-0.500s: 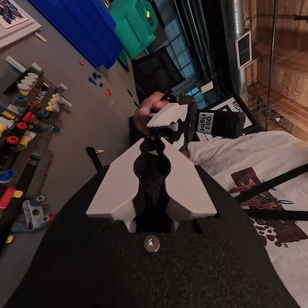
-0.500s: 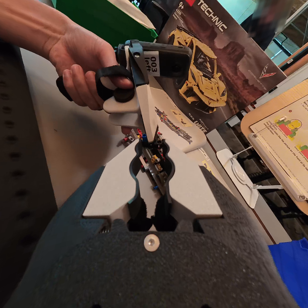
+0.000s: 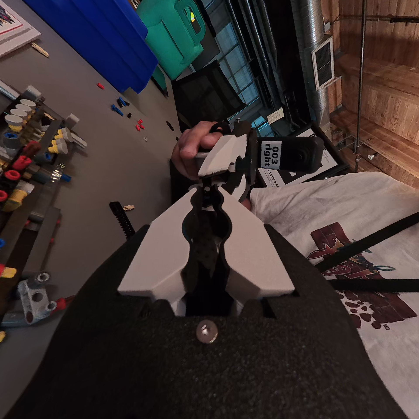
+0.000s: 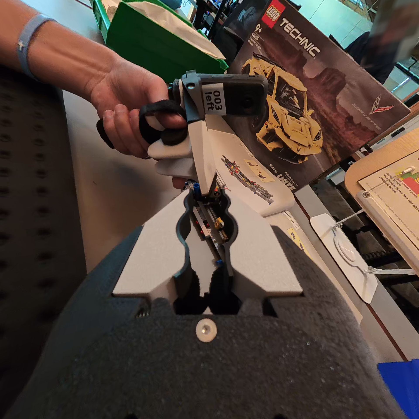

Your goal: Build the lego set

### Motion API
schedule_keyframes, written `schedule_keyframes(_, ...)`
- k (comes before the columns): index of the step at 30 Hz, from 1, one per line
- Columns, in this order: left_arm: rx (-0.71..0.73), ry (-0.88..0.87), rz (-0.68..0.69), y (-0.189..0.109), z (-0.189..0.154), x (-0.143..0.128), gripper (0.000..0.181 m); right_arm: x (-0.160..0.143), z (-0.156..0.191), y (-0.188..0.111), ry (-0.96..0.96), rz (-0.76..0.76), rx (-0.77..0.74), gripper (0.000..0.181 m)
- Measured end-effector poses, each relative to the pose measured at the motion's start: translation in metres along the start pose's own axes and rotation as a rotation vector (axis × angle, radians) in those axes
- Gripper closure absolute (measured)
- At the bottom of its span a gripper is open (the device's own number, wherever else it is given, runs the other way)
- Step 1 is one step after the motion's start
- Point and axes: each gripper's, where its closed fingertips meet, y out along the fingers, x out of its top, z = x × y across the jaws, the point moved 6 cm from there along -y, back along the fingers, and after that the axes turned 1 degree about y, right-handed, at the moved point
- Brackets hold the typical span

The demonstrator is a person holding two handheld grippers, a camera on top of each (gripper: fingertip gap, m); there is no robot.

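Both grippers have barely shifted: left gripper [image 3: 207, 199] and right gripper [image 4: 205, 192], tips meeting, each pinch the long model [image 4: 209, 223] lengthwise between them.

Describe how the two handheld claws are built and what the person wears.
Both claws, left and right, have light grey wedge-shaped fingers on black textured bodies with a silver screw. Each carries a black camera with a white label and a black finger strap. The person wears a white printed T-shirt and a blue wristband.
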Motion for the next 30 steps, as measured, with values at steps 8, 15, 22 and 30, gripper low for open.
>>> schedule_keyframes(8, 0.07, 0.055, 0.041, 0.003, 0.003, -0.004, 0.175, -0.006, 0.001, -0.001, 0.046, 0.023, 0.072, 0.158)
schedule_keyframes(15, 0.252, 0.102, -0.066, -0.018, 0.016, 0.014, 0.175, -0.068, -0.017, -0.032, 0.42, 0.345, 0.129, 0.152)
schedule_keyframes(22, 0.262, 0.074, -0.036, -0.014, 0.023, 0.008, 0.175, -0.083, 0.014, -0.025, 0.436, 0.5, 0.186, 0.156)
schedule_keyframes(30, 0.285, 0.085, -0.007, -0.011, 0.025, 0.005, 0.175, -0.083, 0.02, -0.014, 0.423, 0.578, 0.256, 0.162)
